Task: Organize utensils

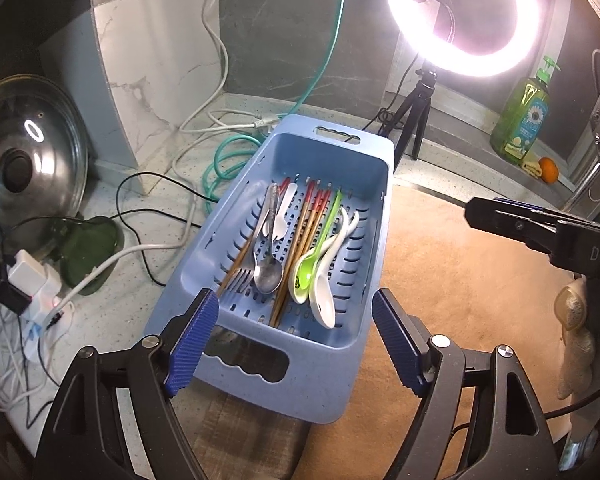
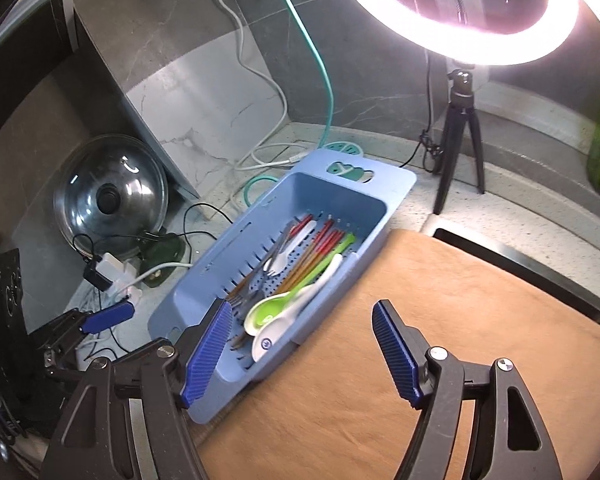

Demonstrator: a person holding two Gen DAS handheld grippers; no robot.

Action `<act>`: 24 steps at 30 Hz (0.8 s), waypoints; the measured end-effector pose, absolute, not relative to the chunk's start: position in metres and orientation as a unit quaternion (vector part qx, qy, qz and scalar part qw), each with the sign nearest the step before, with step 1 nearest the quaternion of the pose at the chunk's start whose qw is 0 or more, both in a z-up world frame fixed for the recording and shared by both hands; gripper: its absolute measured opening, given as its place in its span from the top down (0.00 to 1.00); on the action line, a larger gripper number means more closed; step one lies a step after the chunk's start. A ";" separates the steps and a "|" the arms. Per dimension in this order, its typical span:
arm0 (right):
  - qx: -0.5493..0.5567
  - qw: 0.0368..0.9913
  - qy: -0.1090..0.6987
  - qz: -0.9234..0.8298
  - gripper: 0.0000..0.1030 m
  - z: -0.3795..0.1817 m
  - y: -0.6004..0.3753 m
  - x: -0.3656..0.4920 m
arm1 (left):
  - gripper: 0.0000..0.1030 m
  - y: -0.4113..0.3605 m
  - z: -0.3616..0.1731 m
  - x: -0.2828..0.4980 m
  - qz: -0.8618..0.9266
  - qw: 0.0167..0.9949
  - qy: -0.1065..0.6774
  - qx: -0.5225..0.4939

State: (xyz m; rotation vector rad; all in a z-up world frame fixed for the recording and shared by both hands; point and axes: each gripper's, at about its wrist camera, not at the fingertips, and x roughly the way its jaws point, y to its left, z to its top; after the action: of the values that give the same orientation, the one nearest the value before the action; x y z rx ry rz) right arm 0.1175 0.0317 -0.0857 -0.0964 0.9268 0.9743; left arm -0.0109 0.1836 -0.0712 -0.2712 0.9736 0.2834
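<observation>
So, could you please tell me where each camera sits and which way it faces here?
Left wrist: on the left gripper, angled down over the blue basket's near handle end; its open blue fingers frame the metal spoon; the right gripper shows at the right edge.
Right wrist: on the right gripper, over the tan mat, facing the basket; the left gripper shows at left.
Shared: basket, utensils, ring light, pot lid.

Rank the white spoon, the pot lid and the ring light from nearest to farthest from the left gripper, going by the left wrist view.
From the left gripper:
1. White spoon, in the blue basket, just ahead between the open fingers.
2. Pot lid, off to the left, leaning against the wall.
3. Ring light, far back on the right, on its tripod.
</observation>
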 end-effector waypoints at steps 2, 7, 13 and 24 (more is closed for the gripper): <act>-0.052 0.789 0.420 0.445 0.33 -0.081 0.027 0.115 | 0.23 0.183 -0.069 -0.012 0.139 0.865 0.464 -0.130; -0.059 0.802 0.401 0.439 0.33 -0.072 0.017 0.109 | 0.23 0.183 -0.062 -0.017 0.148 0.866 0.460 -0.130; -0.056 0.808 0.391 0.437 0.30 -0.065 0.013 0.106 | 0.23 0.183 -0.057 -0.019 0.150 0.867 0.456 -0.131; -0.050 0.807 0.390 0.440 0.30 -0.061 0.011 0.105 | 0.23 0.181 -0.055 -0.019 0.146 0.868 0.457 -0.132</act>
State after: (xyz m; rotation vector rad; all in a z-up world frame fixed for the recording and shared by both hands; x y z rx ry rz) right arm 0.1049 0.0112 -0.0614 -0.1075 0.8337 0.9417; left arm -0.0190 0.1809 -0.0546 -0.2769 0.9556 0.3058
